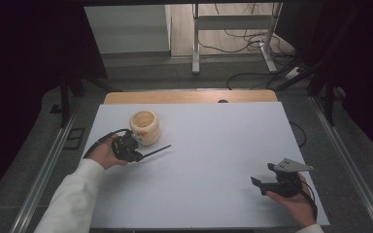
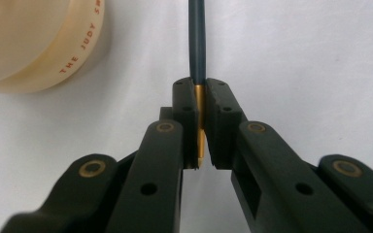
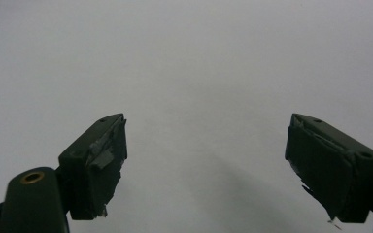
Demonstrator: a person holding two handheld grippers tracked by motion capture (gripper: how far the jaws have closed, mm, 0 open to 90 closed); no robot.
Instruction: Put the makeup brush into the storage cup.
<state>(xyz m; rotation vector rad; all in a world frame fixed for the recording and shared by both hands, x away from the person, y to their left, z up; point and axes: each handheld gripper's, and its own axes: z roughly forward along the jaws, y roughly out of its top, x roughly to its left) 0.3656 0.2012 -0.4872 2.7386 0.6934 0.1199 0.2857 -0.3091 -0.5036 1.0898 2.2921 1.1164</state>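
Note:
A cream round cup stands on the white table sheet at the back left. My left gripper is just in front of it, shut on a dark slim pen that sticks out to the right, low over the sheet. In the left gripper view the pen runs up from between the pads, its gold end clamped at my left gripper, and the cup with red lettering sits at the upper left. My right gripper rests at the front right, open; its jaws stand wide apart over bare sheet.
A wooden table edge shows behind the sheet. Beyond it are a metal desk frame and cables on the floor. Dark curtains flank both sides.

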